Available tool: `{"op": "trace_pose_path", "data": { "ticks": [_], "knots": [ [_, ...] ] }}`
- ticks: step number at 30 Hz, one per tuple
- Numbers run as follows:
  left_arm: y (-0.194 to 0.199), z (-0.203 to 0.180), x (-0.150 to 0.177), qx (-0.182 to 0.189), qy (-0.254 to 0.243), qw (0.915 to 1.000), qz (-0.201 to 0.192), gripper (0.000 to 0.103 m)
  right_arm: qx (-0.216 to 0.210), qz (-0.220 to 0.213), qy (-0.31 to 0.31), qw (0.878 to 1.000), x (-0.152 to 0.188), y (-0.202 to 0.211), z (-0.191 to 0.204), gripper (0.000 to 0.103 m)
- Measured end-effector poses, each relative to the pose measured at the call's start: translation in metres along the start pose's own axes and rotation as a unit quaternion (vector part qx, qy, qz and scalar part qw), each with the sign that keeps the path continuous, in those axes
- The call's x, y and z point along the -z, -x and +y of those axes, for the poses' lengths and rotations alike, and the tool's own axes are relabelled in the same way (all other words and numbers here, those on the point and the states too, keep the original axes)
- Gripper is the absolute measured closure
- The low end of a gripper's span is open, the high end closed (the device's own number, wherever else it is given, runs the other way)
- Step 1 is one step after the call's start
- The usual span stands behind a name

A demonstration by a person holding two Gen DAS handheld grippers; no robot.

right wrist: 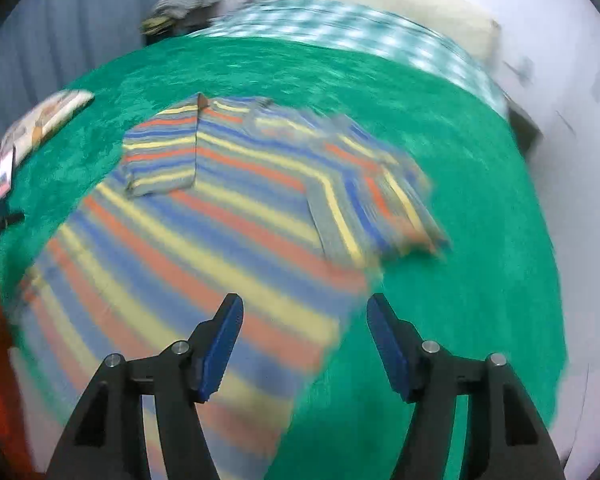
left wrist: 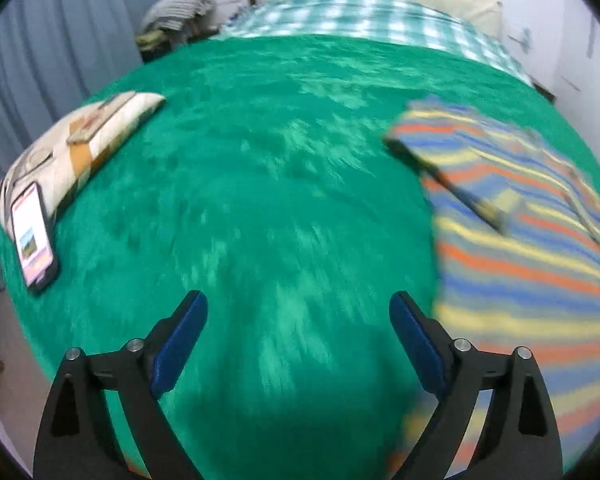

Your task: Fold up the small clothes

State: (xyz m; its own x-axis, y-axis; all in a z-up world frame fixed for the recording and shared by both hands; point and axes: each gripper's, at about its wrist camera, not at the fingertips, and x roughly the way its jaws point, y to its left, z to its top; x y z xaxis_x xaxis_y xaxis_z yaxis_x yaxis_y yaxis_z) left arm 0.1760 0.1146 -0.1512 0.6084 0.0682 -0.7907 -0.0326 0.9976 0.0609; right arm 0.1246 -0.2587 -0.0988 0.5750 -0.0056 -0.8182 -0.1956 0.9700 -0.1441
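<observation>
Blur smears both views, so I cannot read fine detail on the striped shirt [right wrist: 228, 216] — its collar area near the far edge is a soft smudge and I cannot make out how it lies. In the left wrist view the shirt [left wrist: 532, 264] is cut off by the right rim of the picture, and a dark narrow thing lying across it is too blurred for me to name. In the right wrist view its near hem runs under my fingers and out of the bottom of the frame.

The shirt lies flat on the green blanket [right wrist: 460, 300] of the bed, its long axis running from near me toward the headboard, collar end away. Both sleeves are folded in over the body, the left one squarely, the right one at a slant.

My left gripper [left wrist: 298, 308] hangs over bare blanket just left of the shirt, fingers spread wide with nothing between them. My right gripper [right wrist: 304, 312] is above the shirt's near right edge, fingers apart — empty too.

At the bed's left edge a phone [left wrist: 34, 238] leans against a patterned pillow [left wrist: 80, 148].
</observation>
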Motion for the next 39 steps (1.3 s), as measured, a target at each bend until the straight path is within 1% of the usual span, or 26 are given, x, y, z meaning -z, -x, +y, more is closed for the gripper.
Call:
{"op": "trace_pose_path", "data": {
  "ticks": [3,4,5,6,9,12,14,16,17,18,20,21,22,25,26,27,28,29,30,31,32,33,34,36,37,39],
  "knots": [
    [-0.05,0.01,-0.003,-0.023,0.009,0.9994,0.022,0.009,0.017,0.029,0.024,0.999,-0.027,-0.069,0.003,0.04],
    [-0.067,0.012,0.001,-0.022,0.007,0.999,0.038,0.0,0.023,0.035,0.02,0.999,-0.029,-0.084,-0.002,0.041],
    [-0.079,0.015,0.006,-0.015,0.007,0.9993,0.033,0.0,0.027,0.042,0.007,0.999,-0.03,-0.099,-0.008,0.042],
    [-0.081,0.022,0.012,0.003,0.021,0.9998,0.004,0.0,0.023,0.053,-0.015,0.998,-0.03,-0.113,-0.016,0.05],
    [-0.081,0.024,0.012,0.009,0.026,0.9996,0.0,0.0,-0.014,0.039,-0.136,0.99,-0.024,-0.106,-0.065,0.1],
    [-0.079,0.025,0.016,0.01,0.027,0.9996,-0.007,0.0,-0.029,-0.016,-0.232,0.972,-0.006,-0.061,-0.121,0.1],
    [-0.08,0.024,0.015,0.008,0.026,0.9996,-0.007,0.0,-0.027,-0.044,-0.32,0.946,0.026,-0.023,-0.176,0.1],
    [-0.077,0.021,0.015,0.006,0.024,0.9997,-0.008,0.0,-0.017,-0.058,-0.407,0.911,0.065,0.003,-0.225,0.1],
    [-0.077,0.021,0.015,0.006,0.024,0.9997,-0.008,0.0,-0.011,-0.06,-0.454,0.889,0.09,0.012,-0.249,0.1],
    [-0.077,0.021,0.016,0.005,0.024,0.9997,-0.007,0.0,-0.005,-0.057,-0.48,0.875,0.105,0.017,-0.262,0.1],
    [-0.077,0.02,0.016,0.003,0.022,0.9997,-0.007,0.0,0.011,-0.042,-0.543,0.838,0.152,0.017,-0.29,0.1],
    [-0.077,0.021,0.014,0.002,0.021,0.9997,-0.006,0.0,0.005,-0.04,-0.557,0.83,0.162,0.014,-0.295,0.1],
    [-0.072,0.02,0.015,0.001,0.021,0.9998,-0.006,0.0,-0.024,-0.04,-0.579,0.814,0.179,0.007,-0.3,0.1],
    [-0.072,0.019,0.014,-0.003,0.02,0.9998,-0.006,0.0,-0.054,-0.055,-0.602,0.795,0.195,-0.005,-0.293,0.093],
    [-0.071,0.019,0.014,-0.004,0.02,0.9998,-0.006,0.0,-0.06,-0.062,-0.606,0.791,0.198,-0.006,-0.291,0.088],
    [-0.072,0.019,0.014,-0.004,0.02,0.9998,-0.006,0.0,-0.078,-0.079,-0.613,0.782,0.202,-0.008,-0.288,0.073],
    [-0.072,0.019,0.014,-0.005,0.02,0.9998,-0.005,0.0,-0.091,-0.093,-0.616,0.777,0.202,-0.011,-0.286,0.064],
    [-0.072,0.02,0.014,-0.005,0.02,0.9998,-0.005,0.0,-0.092,-0.098,-0.614,0.778,0.201,-0.011,-0.283,0.064],
    [-0.072,0.019,0.014,-0.005,0.02,0.9998,-0.005,0.0,-0.085,-0.091,-0.602,0.789,0.196,-0.011,-0.281,0.069],
    [-0.072,0.019,0.014,-0.005,0.02,0.9998,-0.006,0.0,-0.067,-0.076,-0.589,0.802,0.191,-0.012,-0.278,0.101],
    [-0.072,0.02,0.014,-0.004,0.02,0.9998,-0.006,0.0,-0.043,-0.061,-0.579,0.812,0.188,-0.009,-0.278,0.099],
    [-0.071,0.02,0.014,-0.004,0.02,0.9998,-0.006,0.0,-0.017,-0.06,-0.575,0.816,0.189,-0.001,-0.279,0.099],
    [-0.072,0.02,0.014,-0.004,0.02,0.9998,-0.006,0.0,-0.005,-0.061,-0.576,0.815,0.195,0.004,-0.288,0.099],
    [-0.071,0.019,0.014,-0.005,0.02,0.9998,-0.006,0.0,0.053,-0.042,-0.566,0.822,0.203,0.013,-0.293,0.1],
    [-0.071,0.019,0.014,-0.006,0.02,0.9998,-0.006,0.0,0.06,-0.036,-0.56,0.826,0.203,0.012,-0.293,0.1],
    [-0.071,0.019,0.013,-0.007,0.019,0.9998,-0.004,0.0,0.082,-0.017,-0.532,0.843,0.197,0.005,-0.285,0.1]
  ]
}}
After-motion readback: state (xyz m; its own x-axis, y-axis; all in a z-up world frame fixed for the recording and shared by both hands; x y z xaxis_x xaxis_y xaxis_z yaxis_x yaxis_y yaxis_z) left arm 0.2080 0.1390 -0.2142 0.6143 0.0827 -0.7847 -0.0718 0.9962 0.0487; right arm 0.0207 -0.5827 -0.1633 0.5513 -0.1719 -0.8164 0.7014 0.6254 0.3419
